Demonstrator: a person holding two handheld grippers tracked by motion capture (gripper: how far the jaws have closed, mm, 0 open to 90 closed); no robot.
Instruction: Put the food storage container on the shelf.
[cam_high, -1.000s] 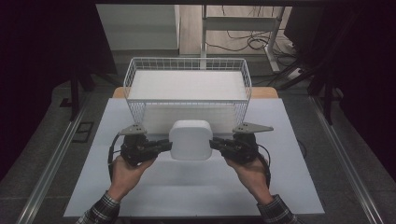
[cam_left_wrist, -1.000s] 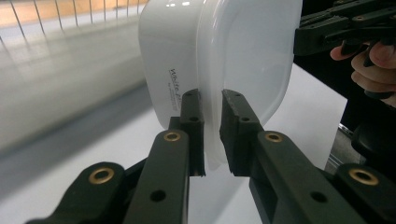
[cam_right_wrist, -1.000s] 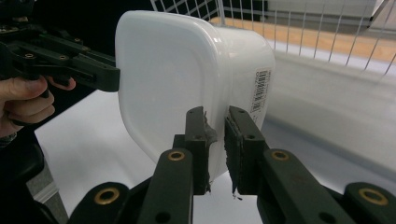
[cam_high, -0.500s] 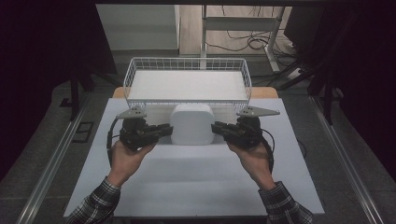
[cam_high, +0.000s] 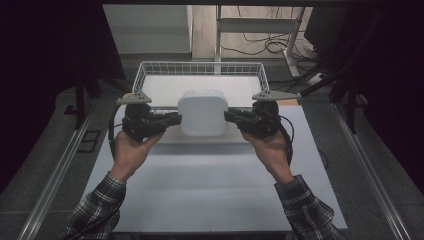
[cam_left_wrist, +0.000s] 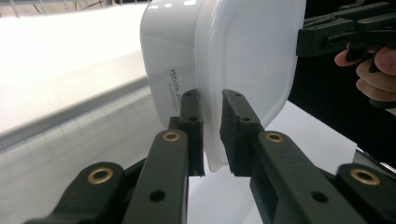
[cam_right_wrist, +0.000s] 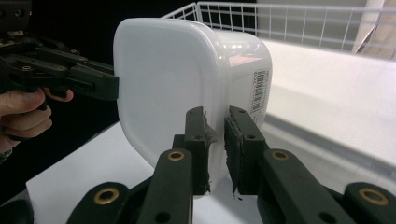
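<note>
A white, glossy plastic container (cam_high: 202, 113) with rounded corners is held above the white table (cam_high: 210, 185), at the near edge of the wire basket (cam_high: 150, 70). Its thin rim is pinched from one side by the left gripper (cam_left_wrist: 211, 135) and from the opposite side by the right gripper (cam_right_wrist: 215, 144), black jaws nearly closed. A barcode label (cam_right_wrist: 258, 91) is seen on its smooth wall.

In front of you the table (cam_high: 210, 195) is covered by a white sheet reaching its near edge and both side edges, and against its far edge stands a white wire basket (cam_high: 200, 70) lined with a white board, right on the tabletop.
</note>
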